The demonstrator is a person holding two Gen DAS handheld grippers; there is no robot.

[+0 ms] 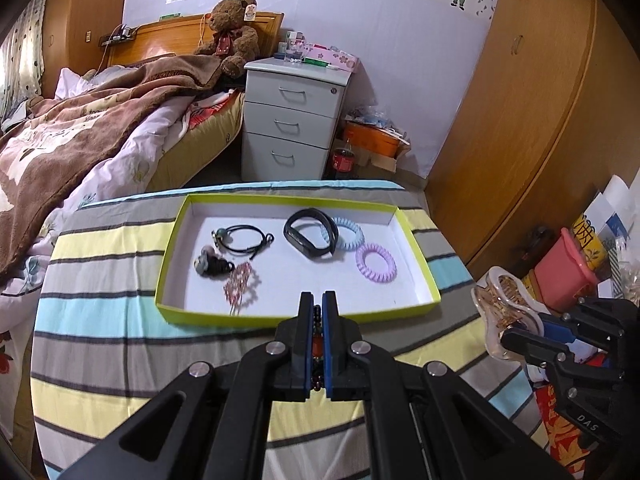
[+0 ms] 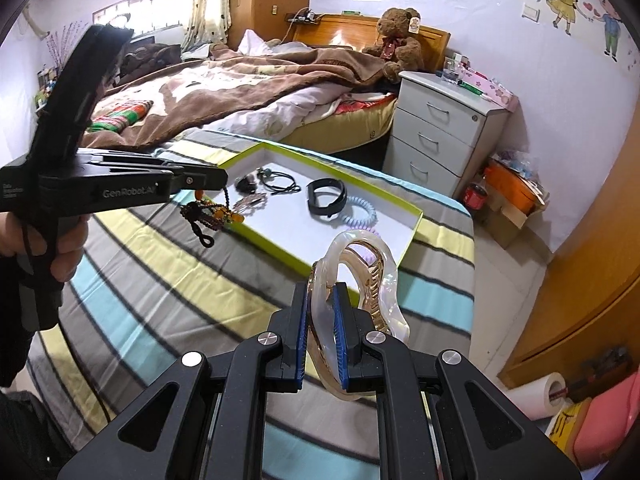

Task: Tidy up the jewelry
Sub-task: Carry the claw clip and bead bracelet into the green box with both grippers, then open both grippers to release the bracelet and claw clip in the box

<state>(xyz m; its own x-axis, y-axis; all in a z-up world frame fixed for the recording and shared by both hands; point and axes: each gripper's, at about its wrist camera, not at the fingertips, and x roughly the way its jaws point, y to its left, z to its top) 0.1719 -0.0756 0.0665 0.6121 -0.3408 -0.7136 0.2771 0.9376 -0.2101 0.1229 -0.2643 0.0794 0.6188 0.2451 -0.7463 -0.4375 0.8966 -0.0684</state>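
Observation:
A lime-rimmed white tray (image 1: 420,268) (image 2: 412,232) lies on the striped table. In it are a black cord bracelet (image 1: 244,236), a dark hair tie (image 1: 212,266), a pink beaded piece (image 1: 242,284), a black fitness band (image 1: 310,236) (image 2: 326,198), a pale blue coil tie (image 1: 348,234) and a purple coil tie (image 1: 376,262). My left gripper (image 1: 319,300) (image 2: 200,184) is shut on a dark bead bracelet (image 1: 317,344) (image 2: 208,214), just above the tray's near rim. My right gripper (image 2: 322,292) (image 1: 520,332) is shut on a translucent hair claw clip (image 2: 360,280) (image 1: 500,304), right of the tray.
The table has a striped cloth (image 1: 120,320). A bed (image 1: 80,128) lies to the left, a white drawer unit (image 1: 292,124) behind, a wooden wardrobe (image 1: 540,100) to the right. Bags and a pink bin (image 1: 568,268) sit at the right.

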